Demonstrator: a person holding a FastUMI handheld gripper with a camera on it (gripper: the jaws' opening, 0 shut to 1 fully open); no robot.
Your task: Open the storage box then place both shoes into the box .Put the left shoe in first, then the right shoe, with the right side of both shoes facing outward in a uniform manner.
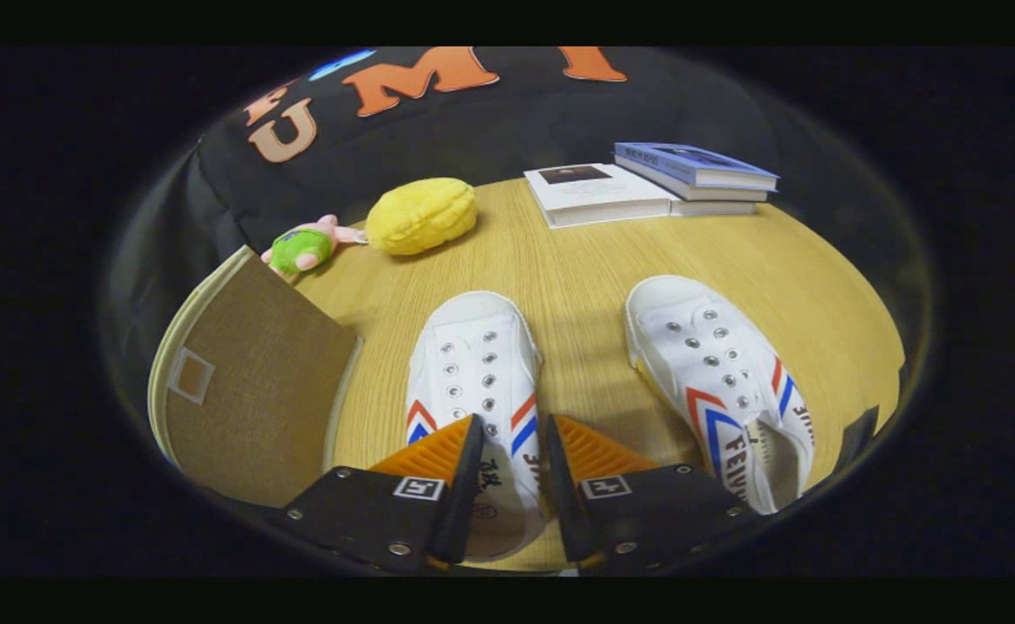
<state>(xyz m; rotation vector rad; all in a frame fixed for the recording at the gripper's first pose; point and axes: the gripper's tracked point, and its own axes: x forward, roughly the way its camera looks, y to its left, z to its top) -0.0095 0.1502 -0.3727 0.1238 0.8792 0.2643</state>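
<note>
Two white canvas shoes with red and blue chevrons lie on the wooden table (pixel 576 260), toes pointing away from me. The left shoe (pixel 477 355) is right under my gripper (pixel 512 425). One finger sits over the shoe's opening and the other against its outer right side, so the jaws stand narrow, closed on the right side wall near the heel. The shoe still rests on the table. The right shoe (pixel 715 364) lies apart to the right of the fingers, angled slightly. The brown fabric storage box (pixel 247 390) stands to the left of the fingers with its brown panel facing me.
Beyond the shoes, a yellow plush (pixel 421 215) and a small green and pink toy (pixel 303 247) lie at the far left. A white book (pixel 594 192) and a stack of blue-covered books (pixel 693 173) lie at the far right. Bare wood separates the two shoes.
</note>
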